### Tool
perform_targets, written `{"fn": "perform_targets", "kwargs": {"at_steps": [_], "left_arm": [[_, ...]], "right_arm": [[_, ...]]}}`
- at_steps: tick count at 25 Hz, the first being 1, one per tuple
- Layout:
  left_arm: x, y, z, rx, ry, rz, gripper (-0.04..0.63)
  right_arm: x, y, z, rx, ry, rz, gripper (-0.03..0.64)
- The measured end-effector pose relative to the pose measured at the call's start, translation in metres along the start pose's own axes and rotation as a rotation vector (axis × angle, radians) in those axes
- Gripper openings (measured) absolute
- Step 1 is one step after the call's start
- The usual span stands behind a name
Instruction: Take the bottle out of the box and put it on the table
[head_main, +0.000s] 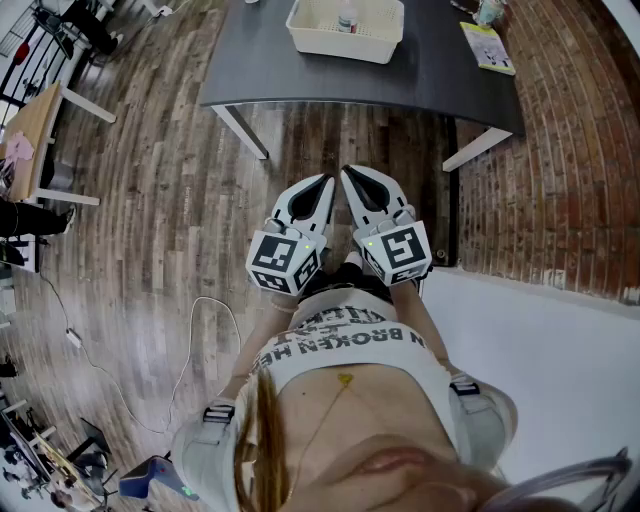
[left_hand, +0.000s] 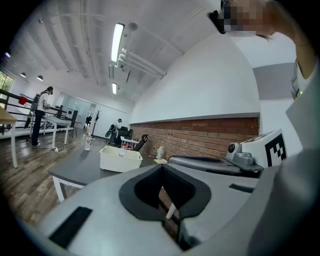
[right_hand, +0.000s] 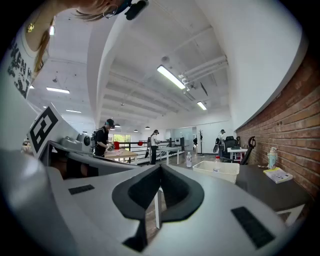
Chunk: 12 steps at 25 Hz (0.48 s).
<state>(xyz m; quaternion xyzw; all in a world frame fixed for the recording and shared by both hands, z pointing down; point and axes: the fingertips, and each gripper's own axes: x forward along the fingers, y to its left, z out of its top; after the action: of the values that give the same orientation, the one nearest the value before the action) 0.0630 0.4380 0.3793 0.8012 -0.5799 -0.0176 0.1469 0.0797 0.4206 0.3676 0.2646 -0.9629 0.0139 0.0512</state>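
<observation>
Facing me: a dark table (head_main: 300, 60) on white legs, standing on a wooden floor (head_main: 150, 200) beside a brick wall (head_main: 560, 150).
Box (head_main: 330, 48): cream, set on that table, well apart from both tools I am working.
Left gripper (head_main: 324, 182): jaws together, nothing between them, held about level over the floor, short of the table.
Right gripper (head_main: 349, 175): jaws together as well, empty, just beside the left one, tips nearly meeting.
Bottle (head_main: 347, 20): small and clear, upright inside the box, untouched.
</observation>
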Motion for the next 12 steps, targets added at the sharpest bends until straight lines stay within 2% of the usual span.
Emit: {"fn": "perform_targets", "kwargs": {"at_steps": [12], "left_arm": [[0.011,-0.029,-0.017,0.005,-0.002,0.018,0.005]], "right_arm": [[-0.031,-0.021,-0.016,-0.015,0.001,0.020,0.009]]}}
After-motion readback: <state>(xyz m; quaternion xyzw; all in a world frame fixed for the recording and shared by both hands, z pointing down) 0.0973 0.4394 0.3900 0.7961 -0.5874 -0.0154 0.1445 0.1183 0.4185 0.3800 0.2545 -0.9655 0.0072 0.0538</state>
